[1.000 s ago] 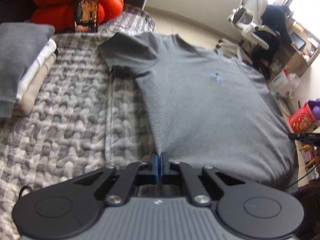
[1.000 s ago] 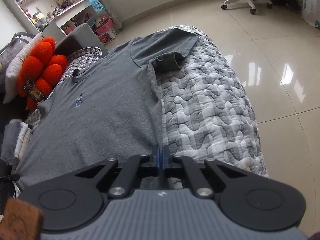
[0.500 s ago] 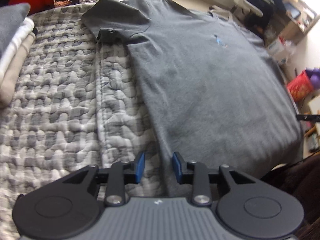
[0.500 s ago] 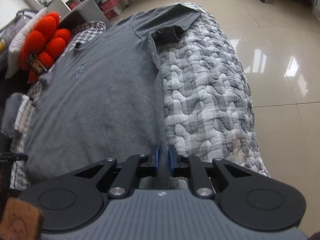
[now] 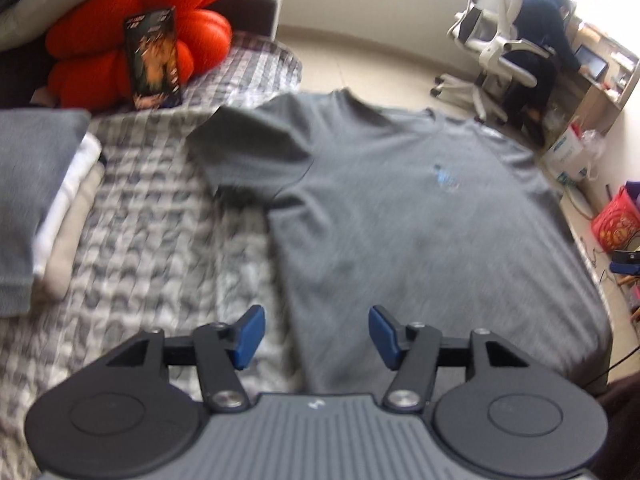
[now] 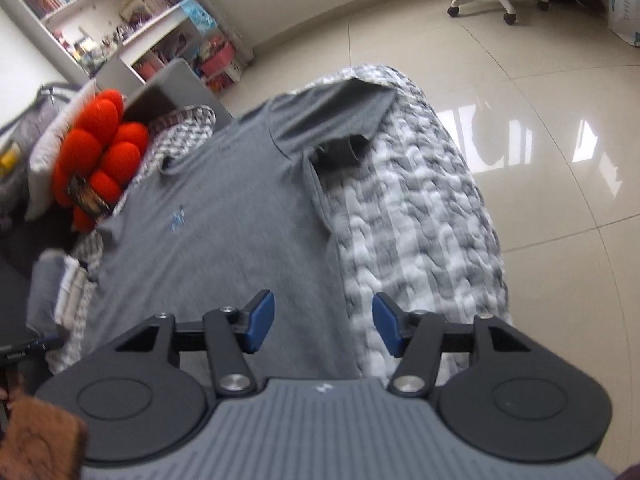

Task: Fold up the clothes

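On the bed: we see shirt flat, collar far, hem near.
Left gripper: opening, apparently empty, at left hem.
Right gripper: opening, empty, at right hem.

One grey T-shirt, one quilted cover, one orange cushion, one office chair, two hand-held grippers.

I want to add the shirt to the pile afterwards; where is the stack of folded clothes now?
In the left wrist view the stack of folded clothes lies at the left edge, on the quilted cover, left of the grey T-shirt and below the orange cushion.
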Motion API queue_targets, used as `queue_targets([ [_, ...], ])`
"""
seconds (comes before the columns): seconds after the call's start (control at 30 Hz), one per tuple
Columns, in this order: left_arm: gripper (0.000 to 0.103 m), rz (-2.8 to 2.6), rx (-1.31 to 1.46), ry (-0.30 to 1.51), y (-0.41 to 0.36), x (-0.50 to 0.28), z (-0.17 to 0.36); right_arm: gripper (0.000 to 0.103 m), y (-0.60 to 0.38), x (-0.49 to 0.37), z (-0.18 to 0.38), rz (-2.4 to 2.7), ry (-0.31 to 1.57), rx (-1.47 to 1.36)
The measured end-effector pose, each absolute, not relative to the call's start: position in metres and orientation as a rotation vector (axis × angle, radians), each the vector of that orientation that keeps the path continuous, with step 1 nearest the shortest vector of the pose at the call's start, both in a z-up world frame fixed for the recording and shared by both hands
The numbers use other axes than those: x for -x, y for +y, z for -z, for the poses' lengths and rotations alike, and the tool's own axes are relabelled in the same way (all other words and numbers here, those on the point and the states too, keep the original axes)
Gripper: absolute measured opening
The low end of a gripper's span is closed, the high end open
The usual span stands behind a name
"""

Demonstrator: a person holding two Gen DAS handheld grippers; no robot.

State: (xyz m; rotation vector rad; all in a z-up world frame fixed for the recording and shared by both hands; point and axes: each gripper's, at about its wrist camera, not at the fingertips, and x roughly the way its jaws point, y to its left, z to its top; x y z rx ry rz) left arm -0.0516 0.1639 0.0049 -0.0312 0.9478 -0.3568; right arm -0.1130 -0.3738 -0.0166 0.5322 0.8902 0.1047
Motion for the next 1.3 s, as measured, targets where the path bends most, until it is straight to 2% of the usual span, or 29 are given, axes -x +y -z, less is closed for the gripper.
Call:
queue_targets([
  [0.2,0.061,0.383,0.04,0.933,0.138,0.027,-0.007,0.059,-0.377,0.082,0.027,-0.081,0.879,-0.658],
  [0.3,0.067,0.391,0.03,0.921,0.121,0.013,-0.008,0.059,-0.381,0.068,0.035,-0.066,0.886,-0.726],
  [0.6,0.074,0.486,-0.047,0.87,0.056,-0.033,-0.008,0.059,-0.39,0.025,0.054,-0.013,0.866,-0.901],
  [1.0,0.074,0.493,-0.029,0.861,-0.004,-0.099,0.004,0.059,-0.379,-0.014,0.065,-0.009,0.8,-0.914],
  [1.3,0.074,0.473,0.069,0.797,-0.013,-0.125,0.03,0.055,-0.376,-0.029,0.072,0.042,0.69,-0.93],
])
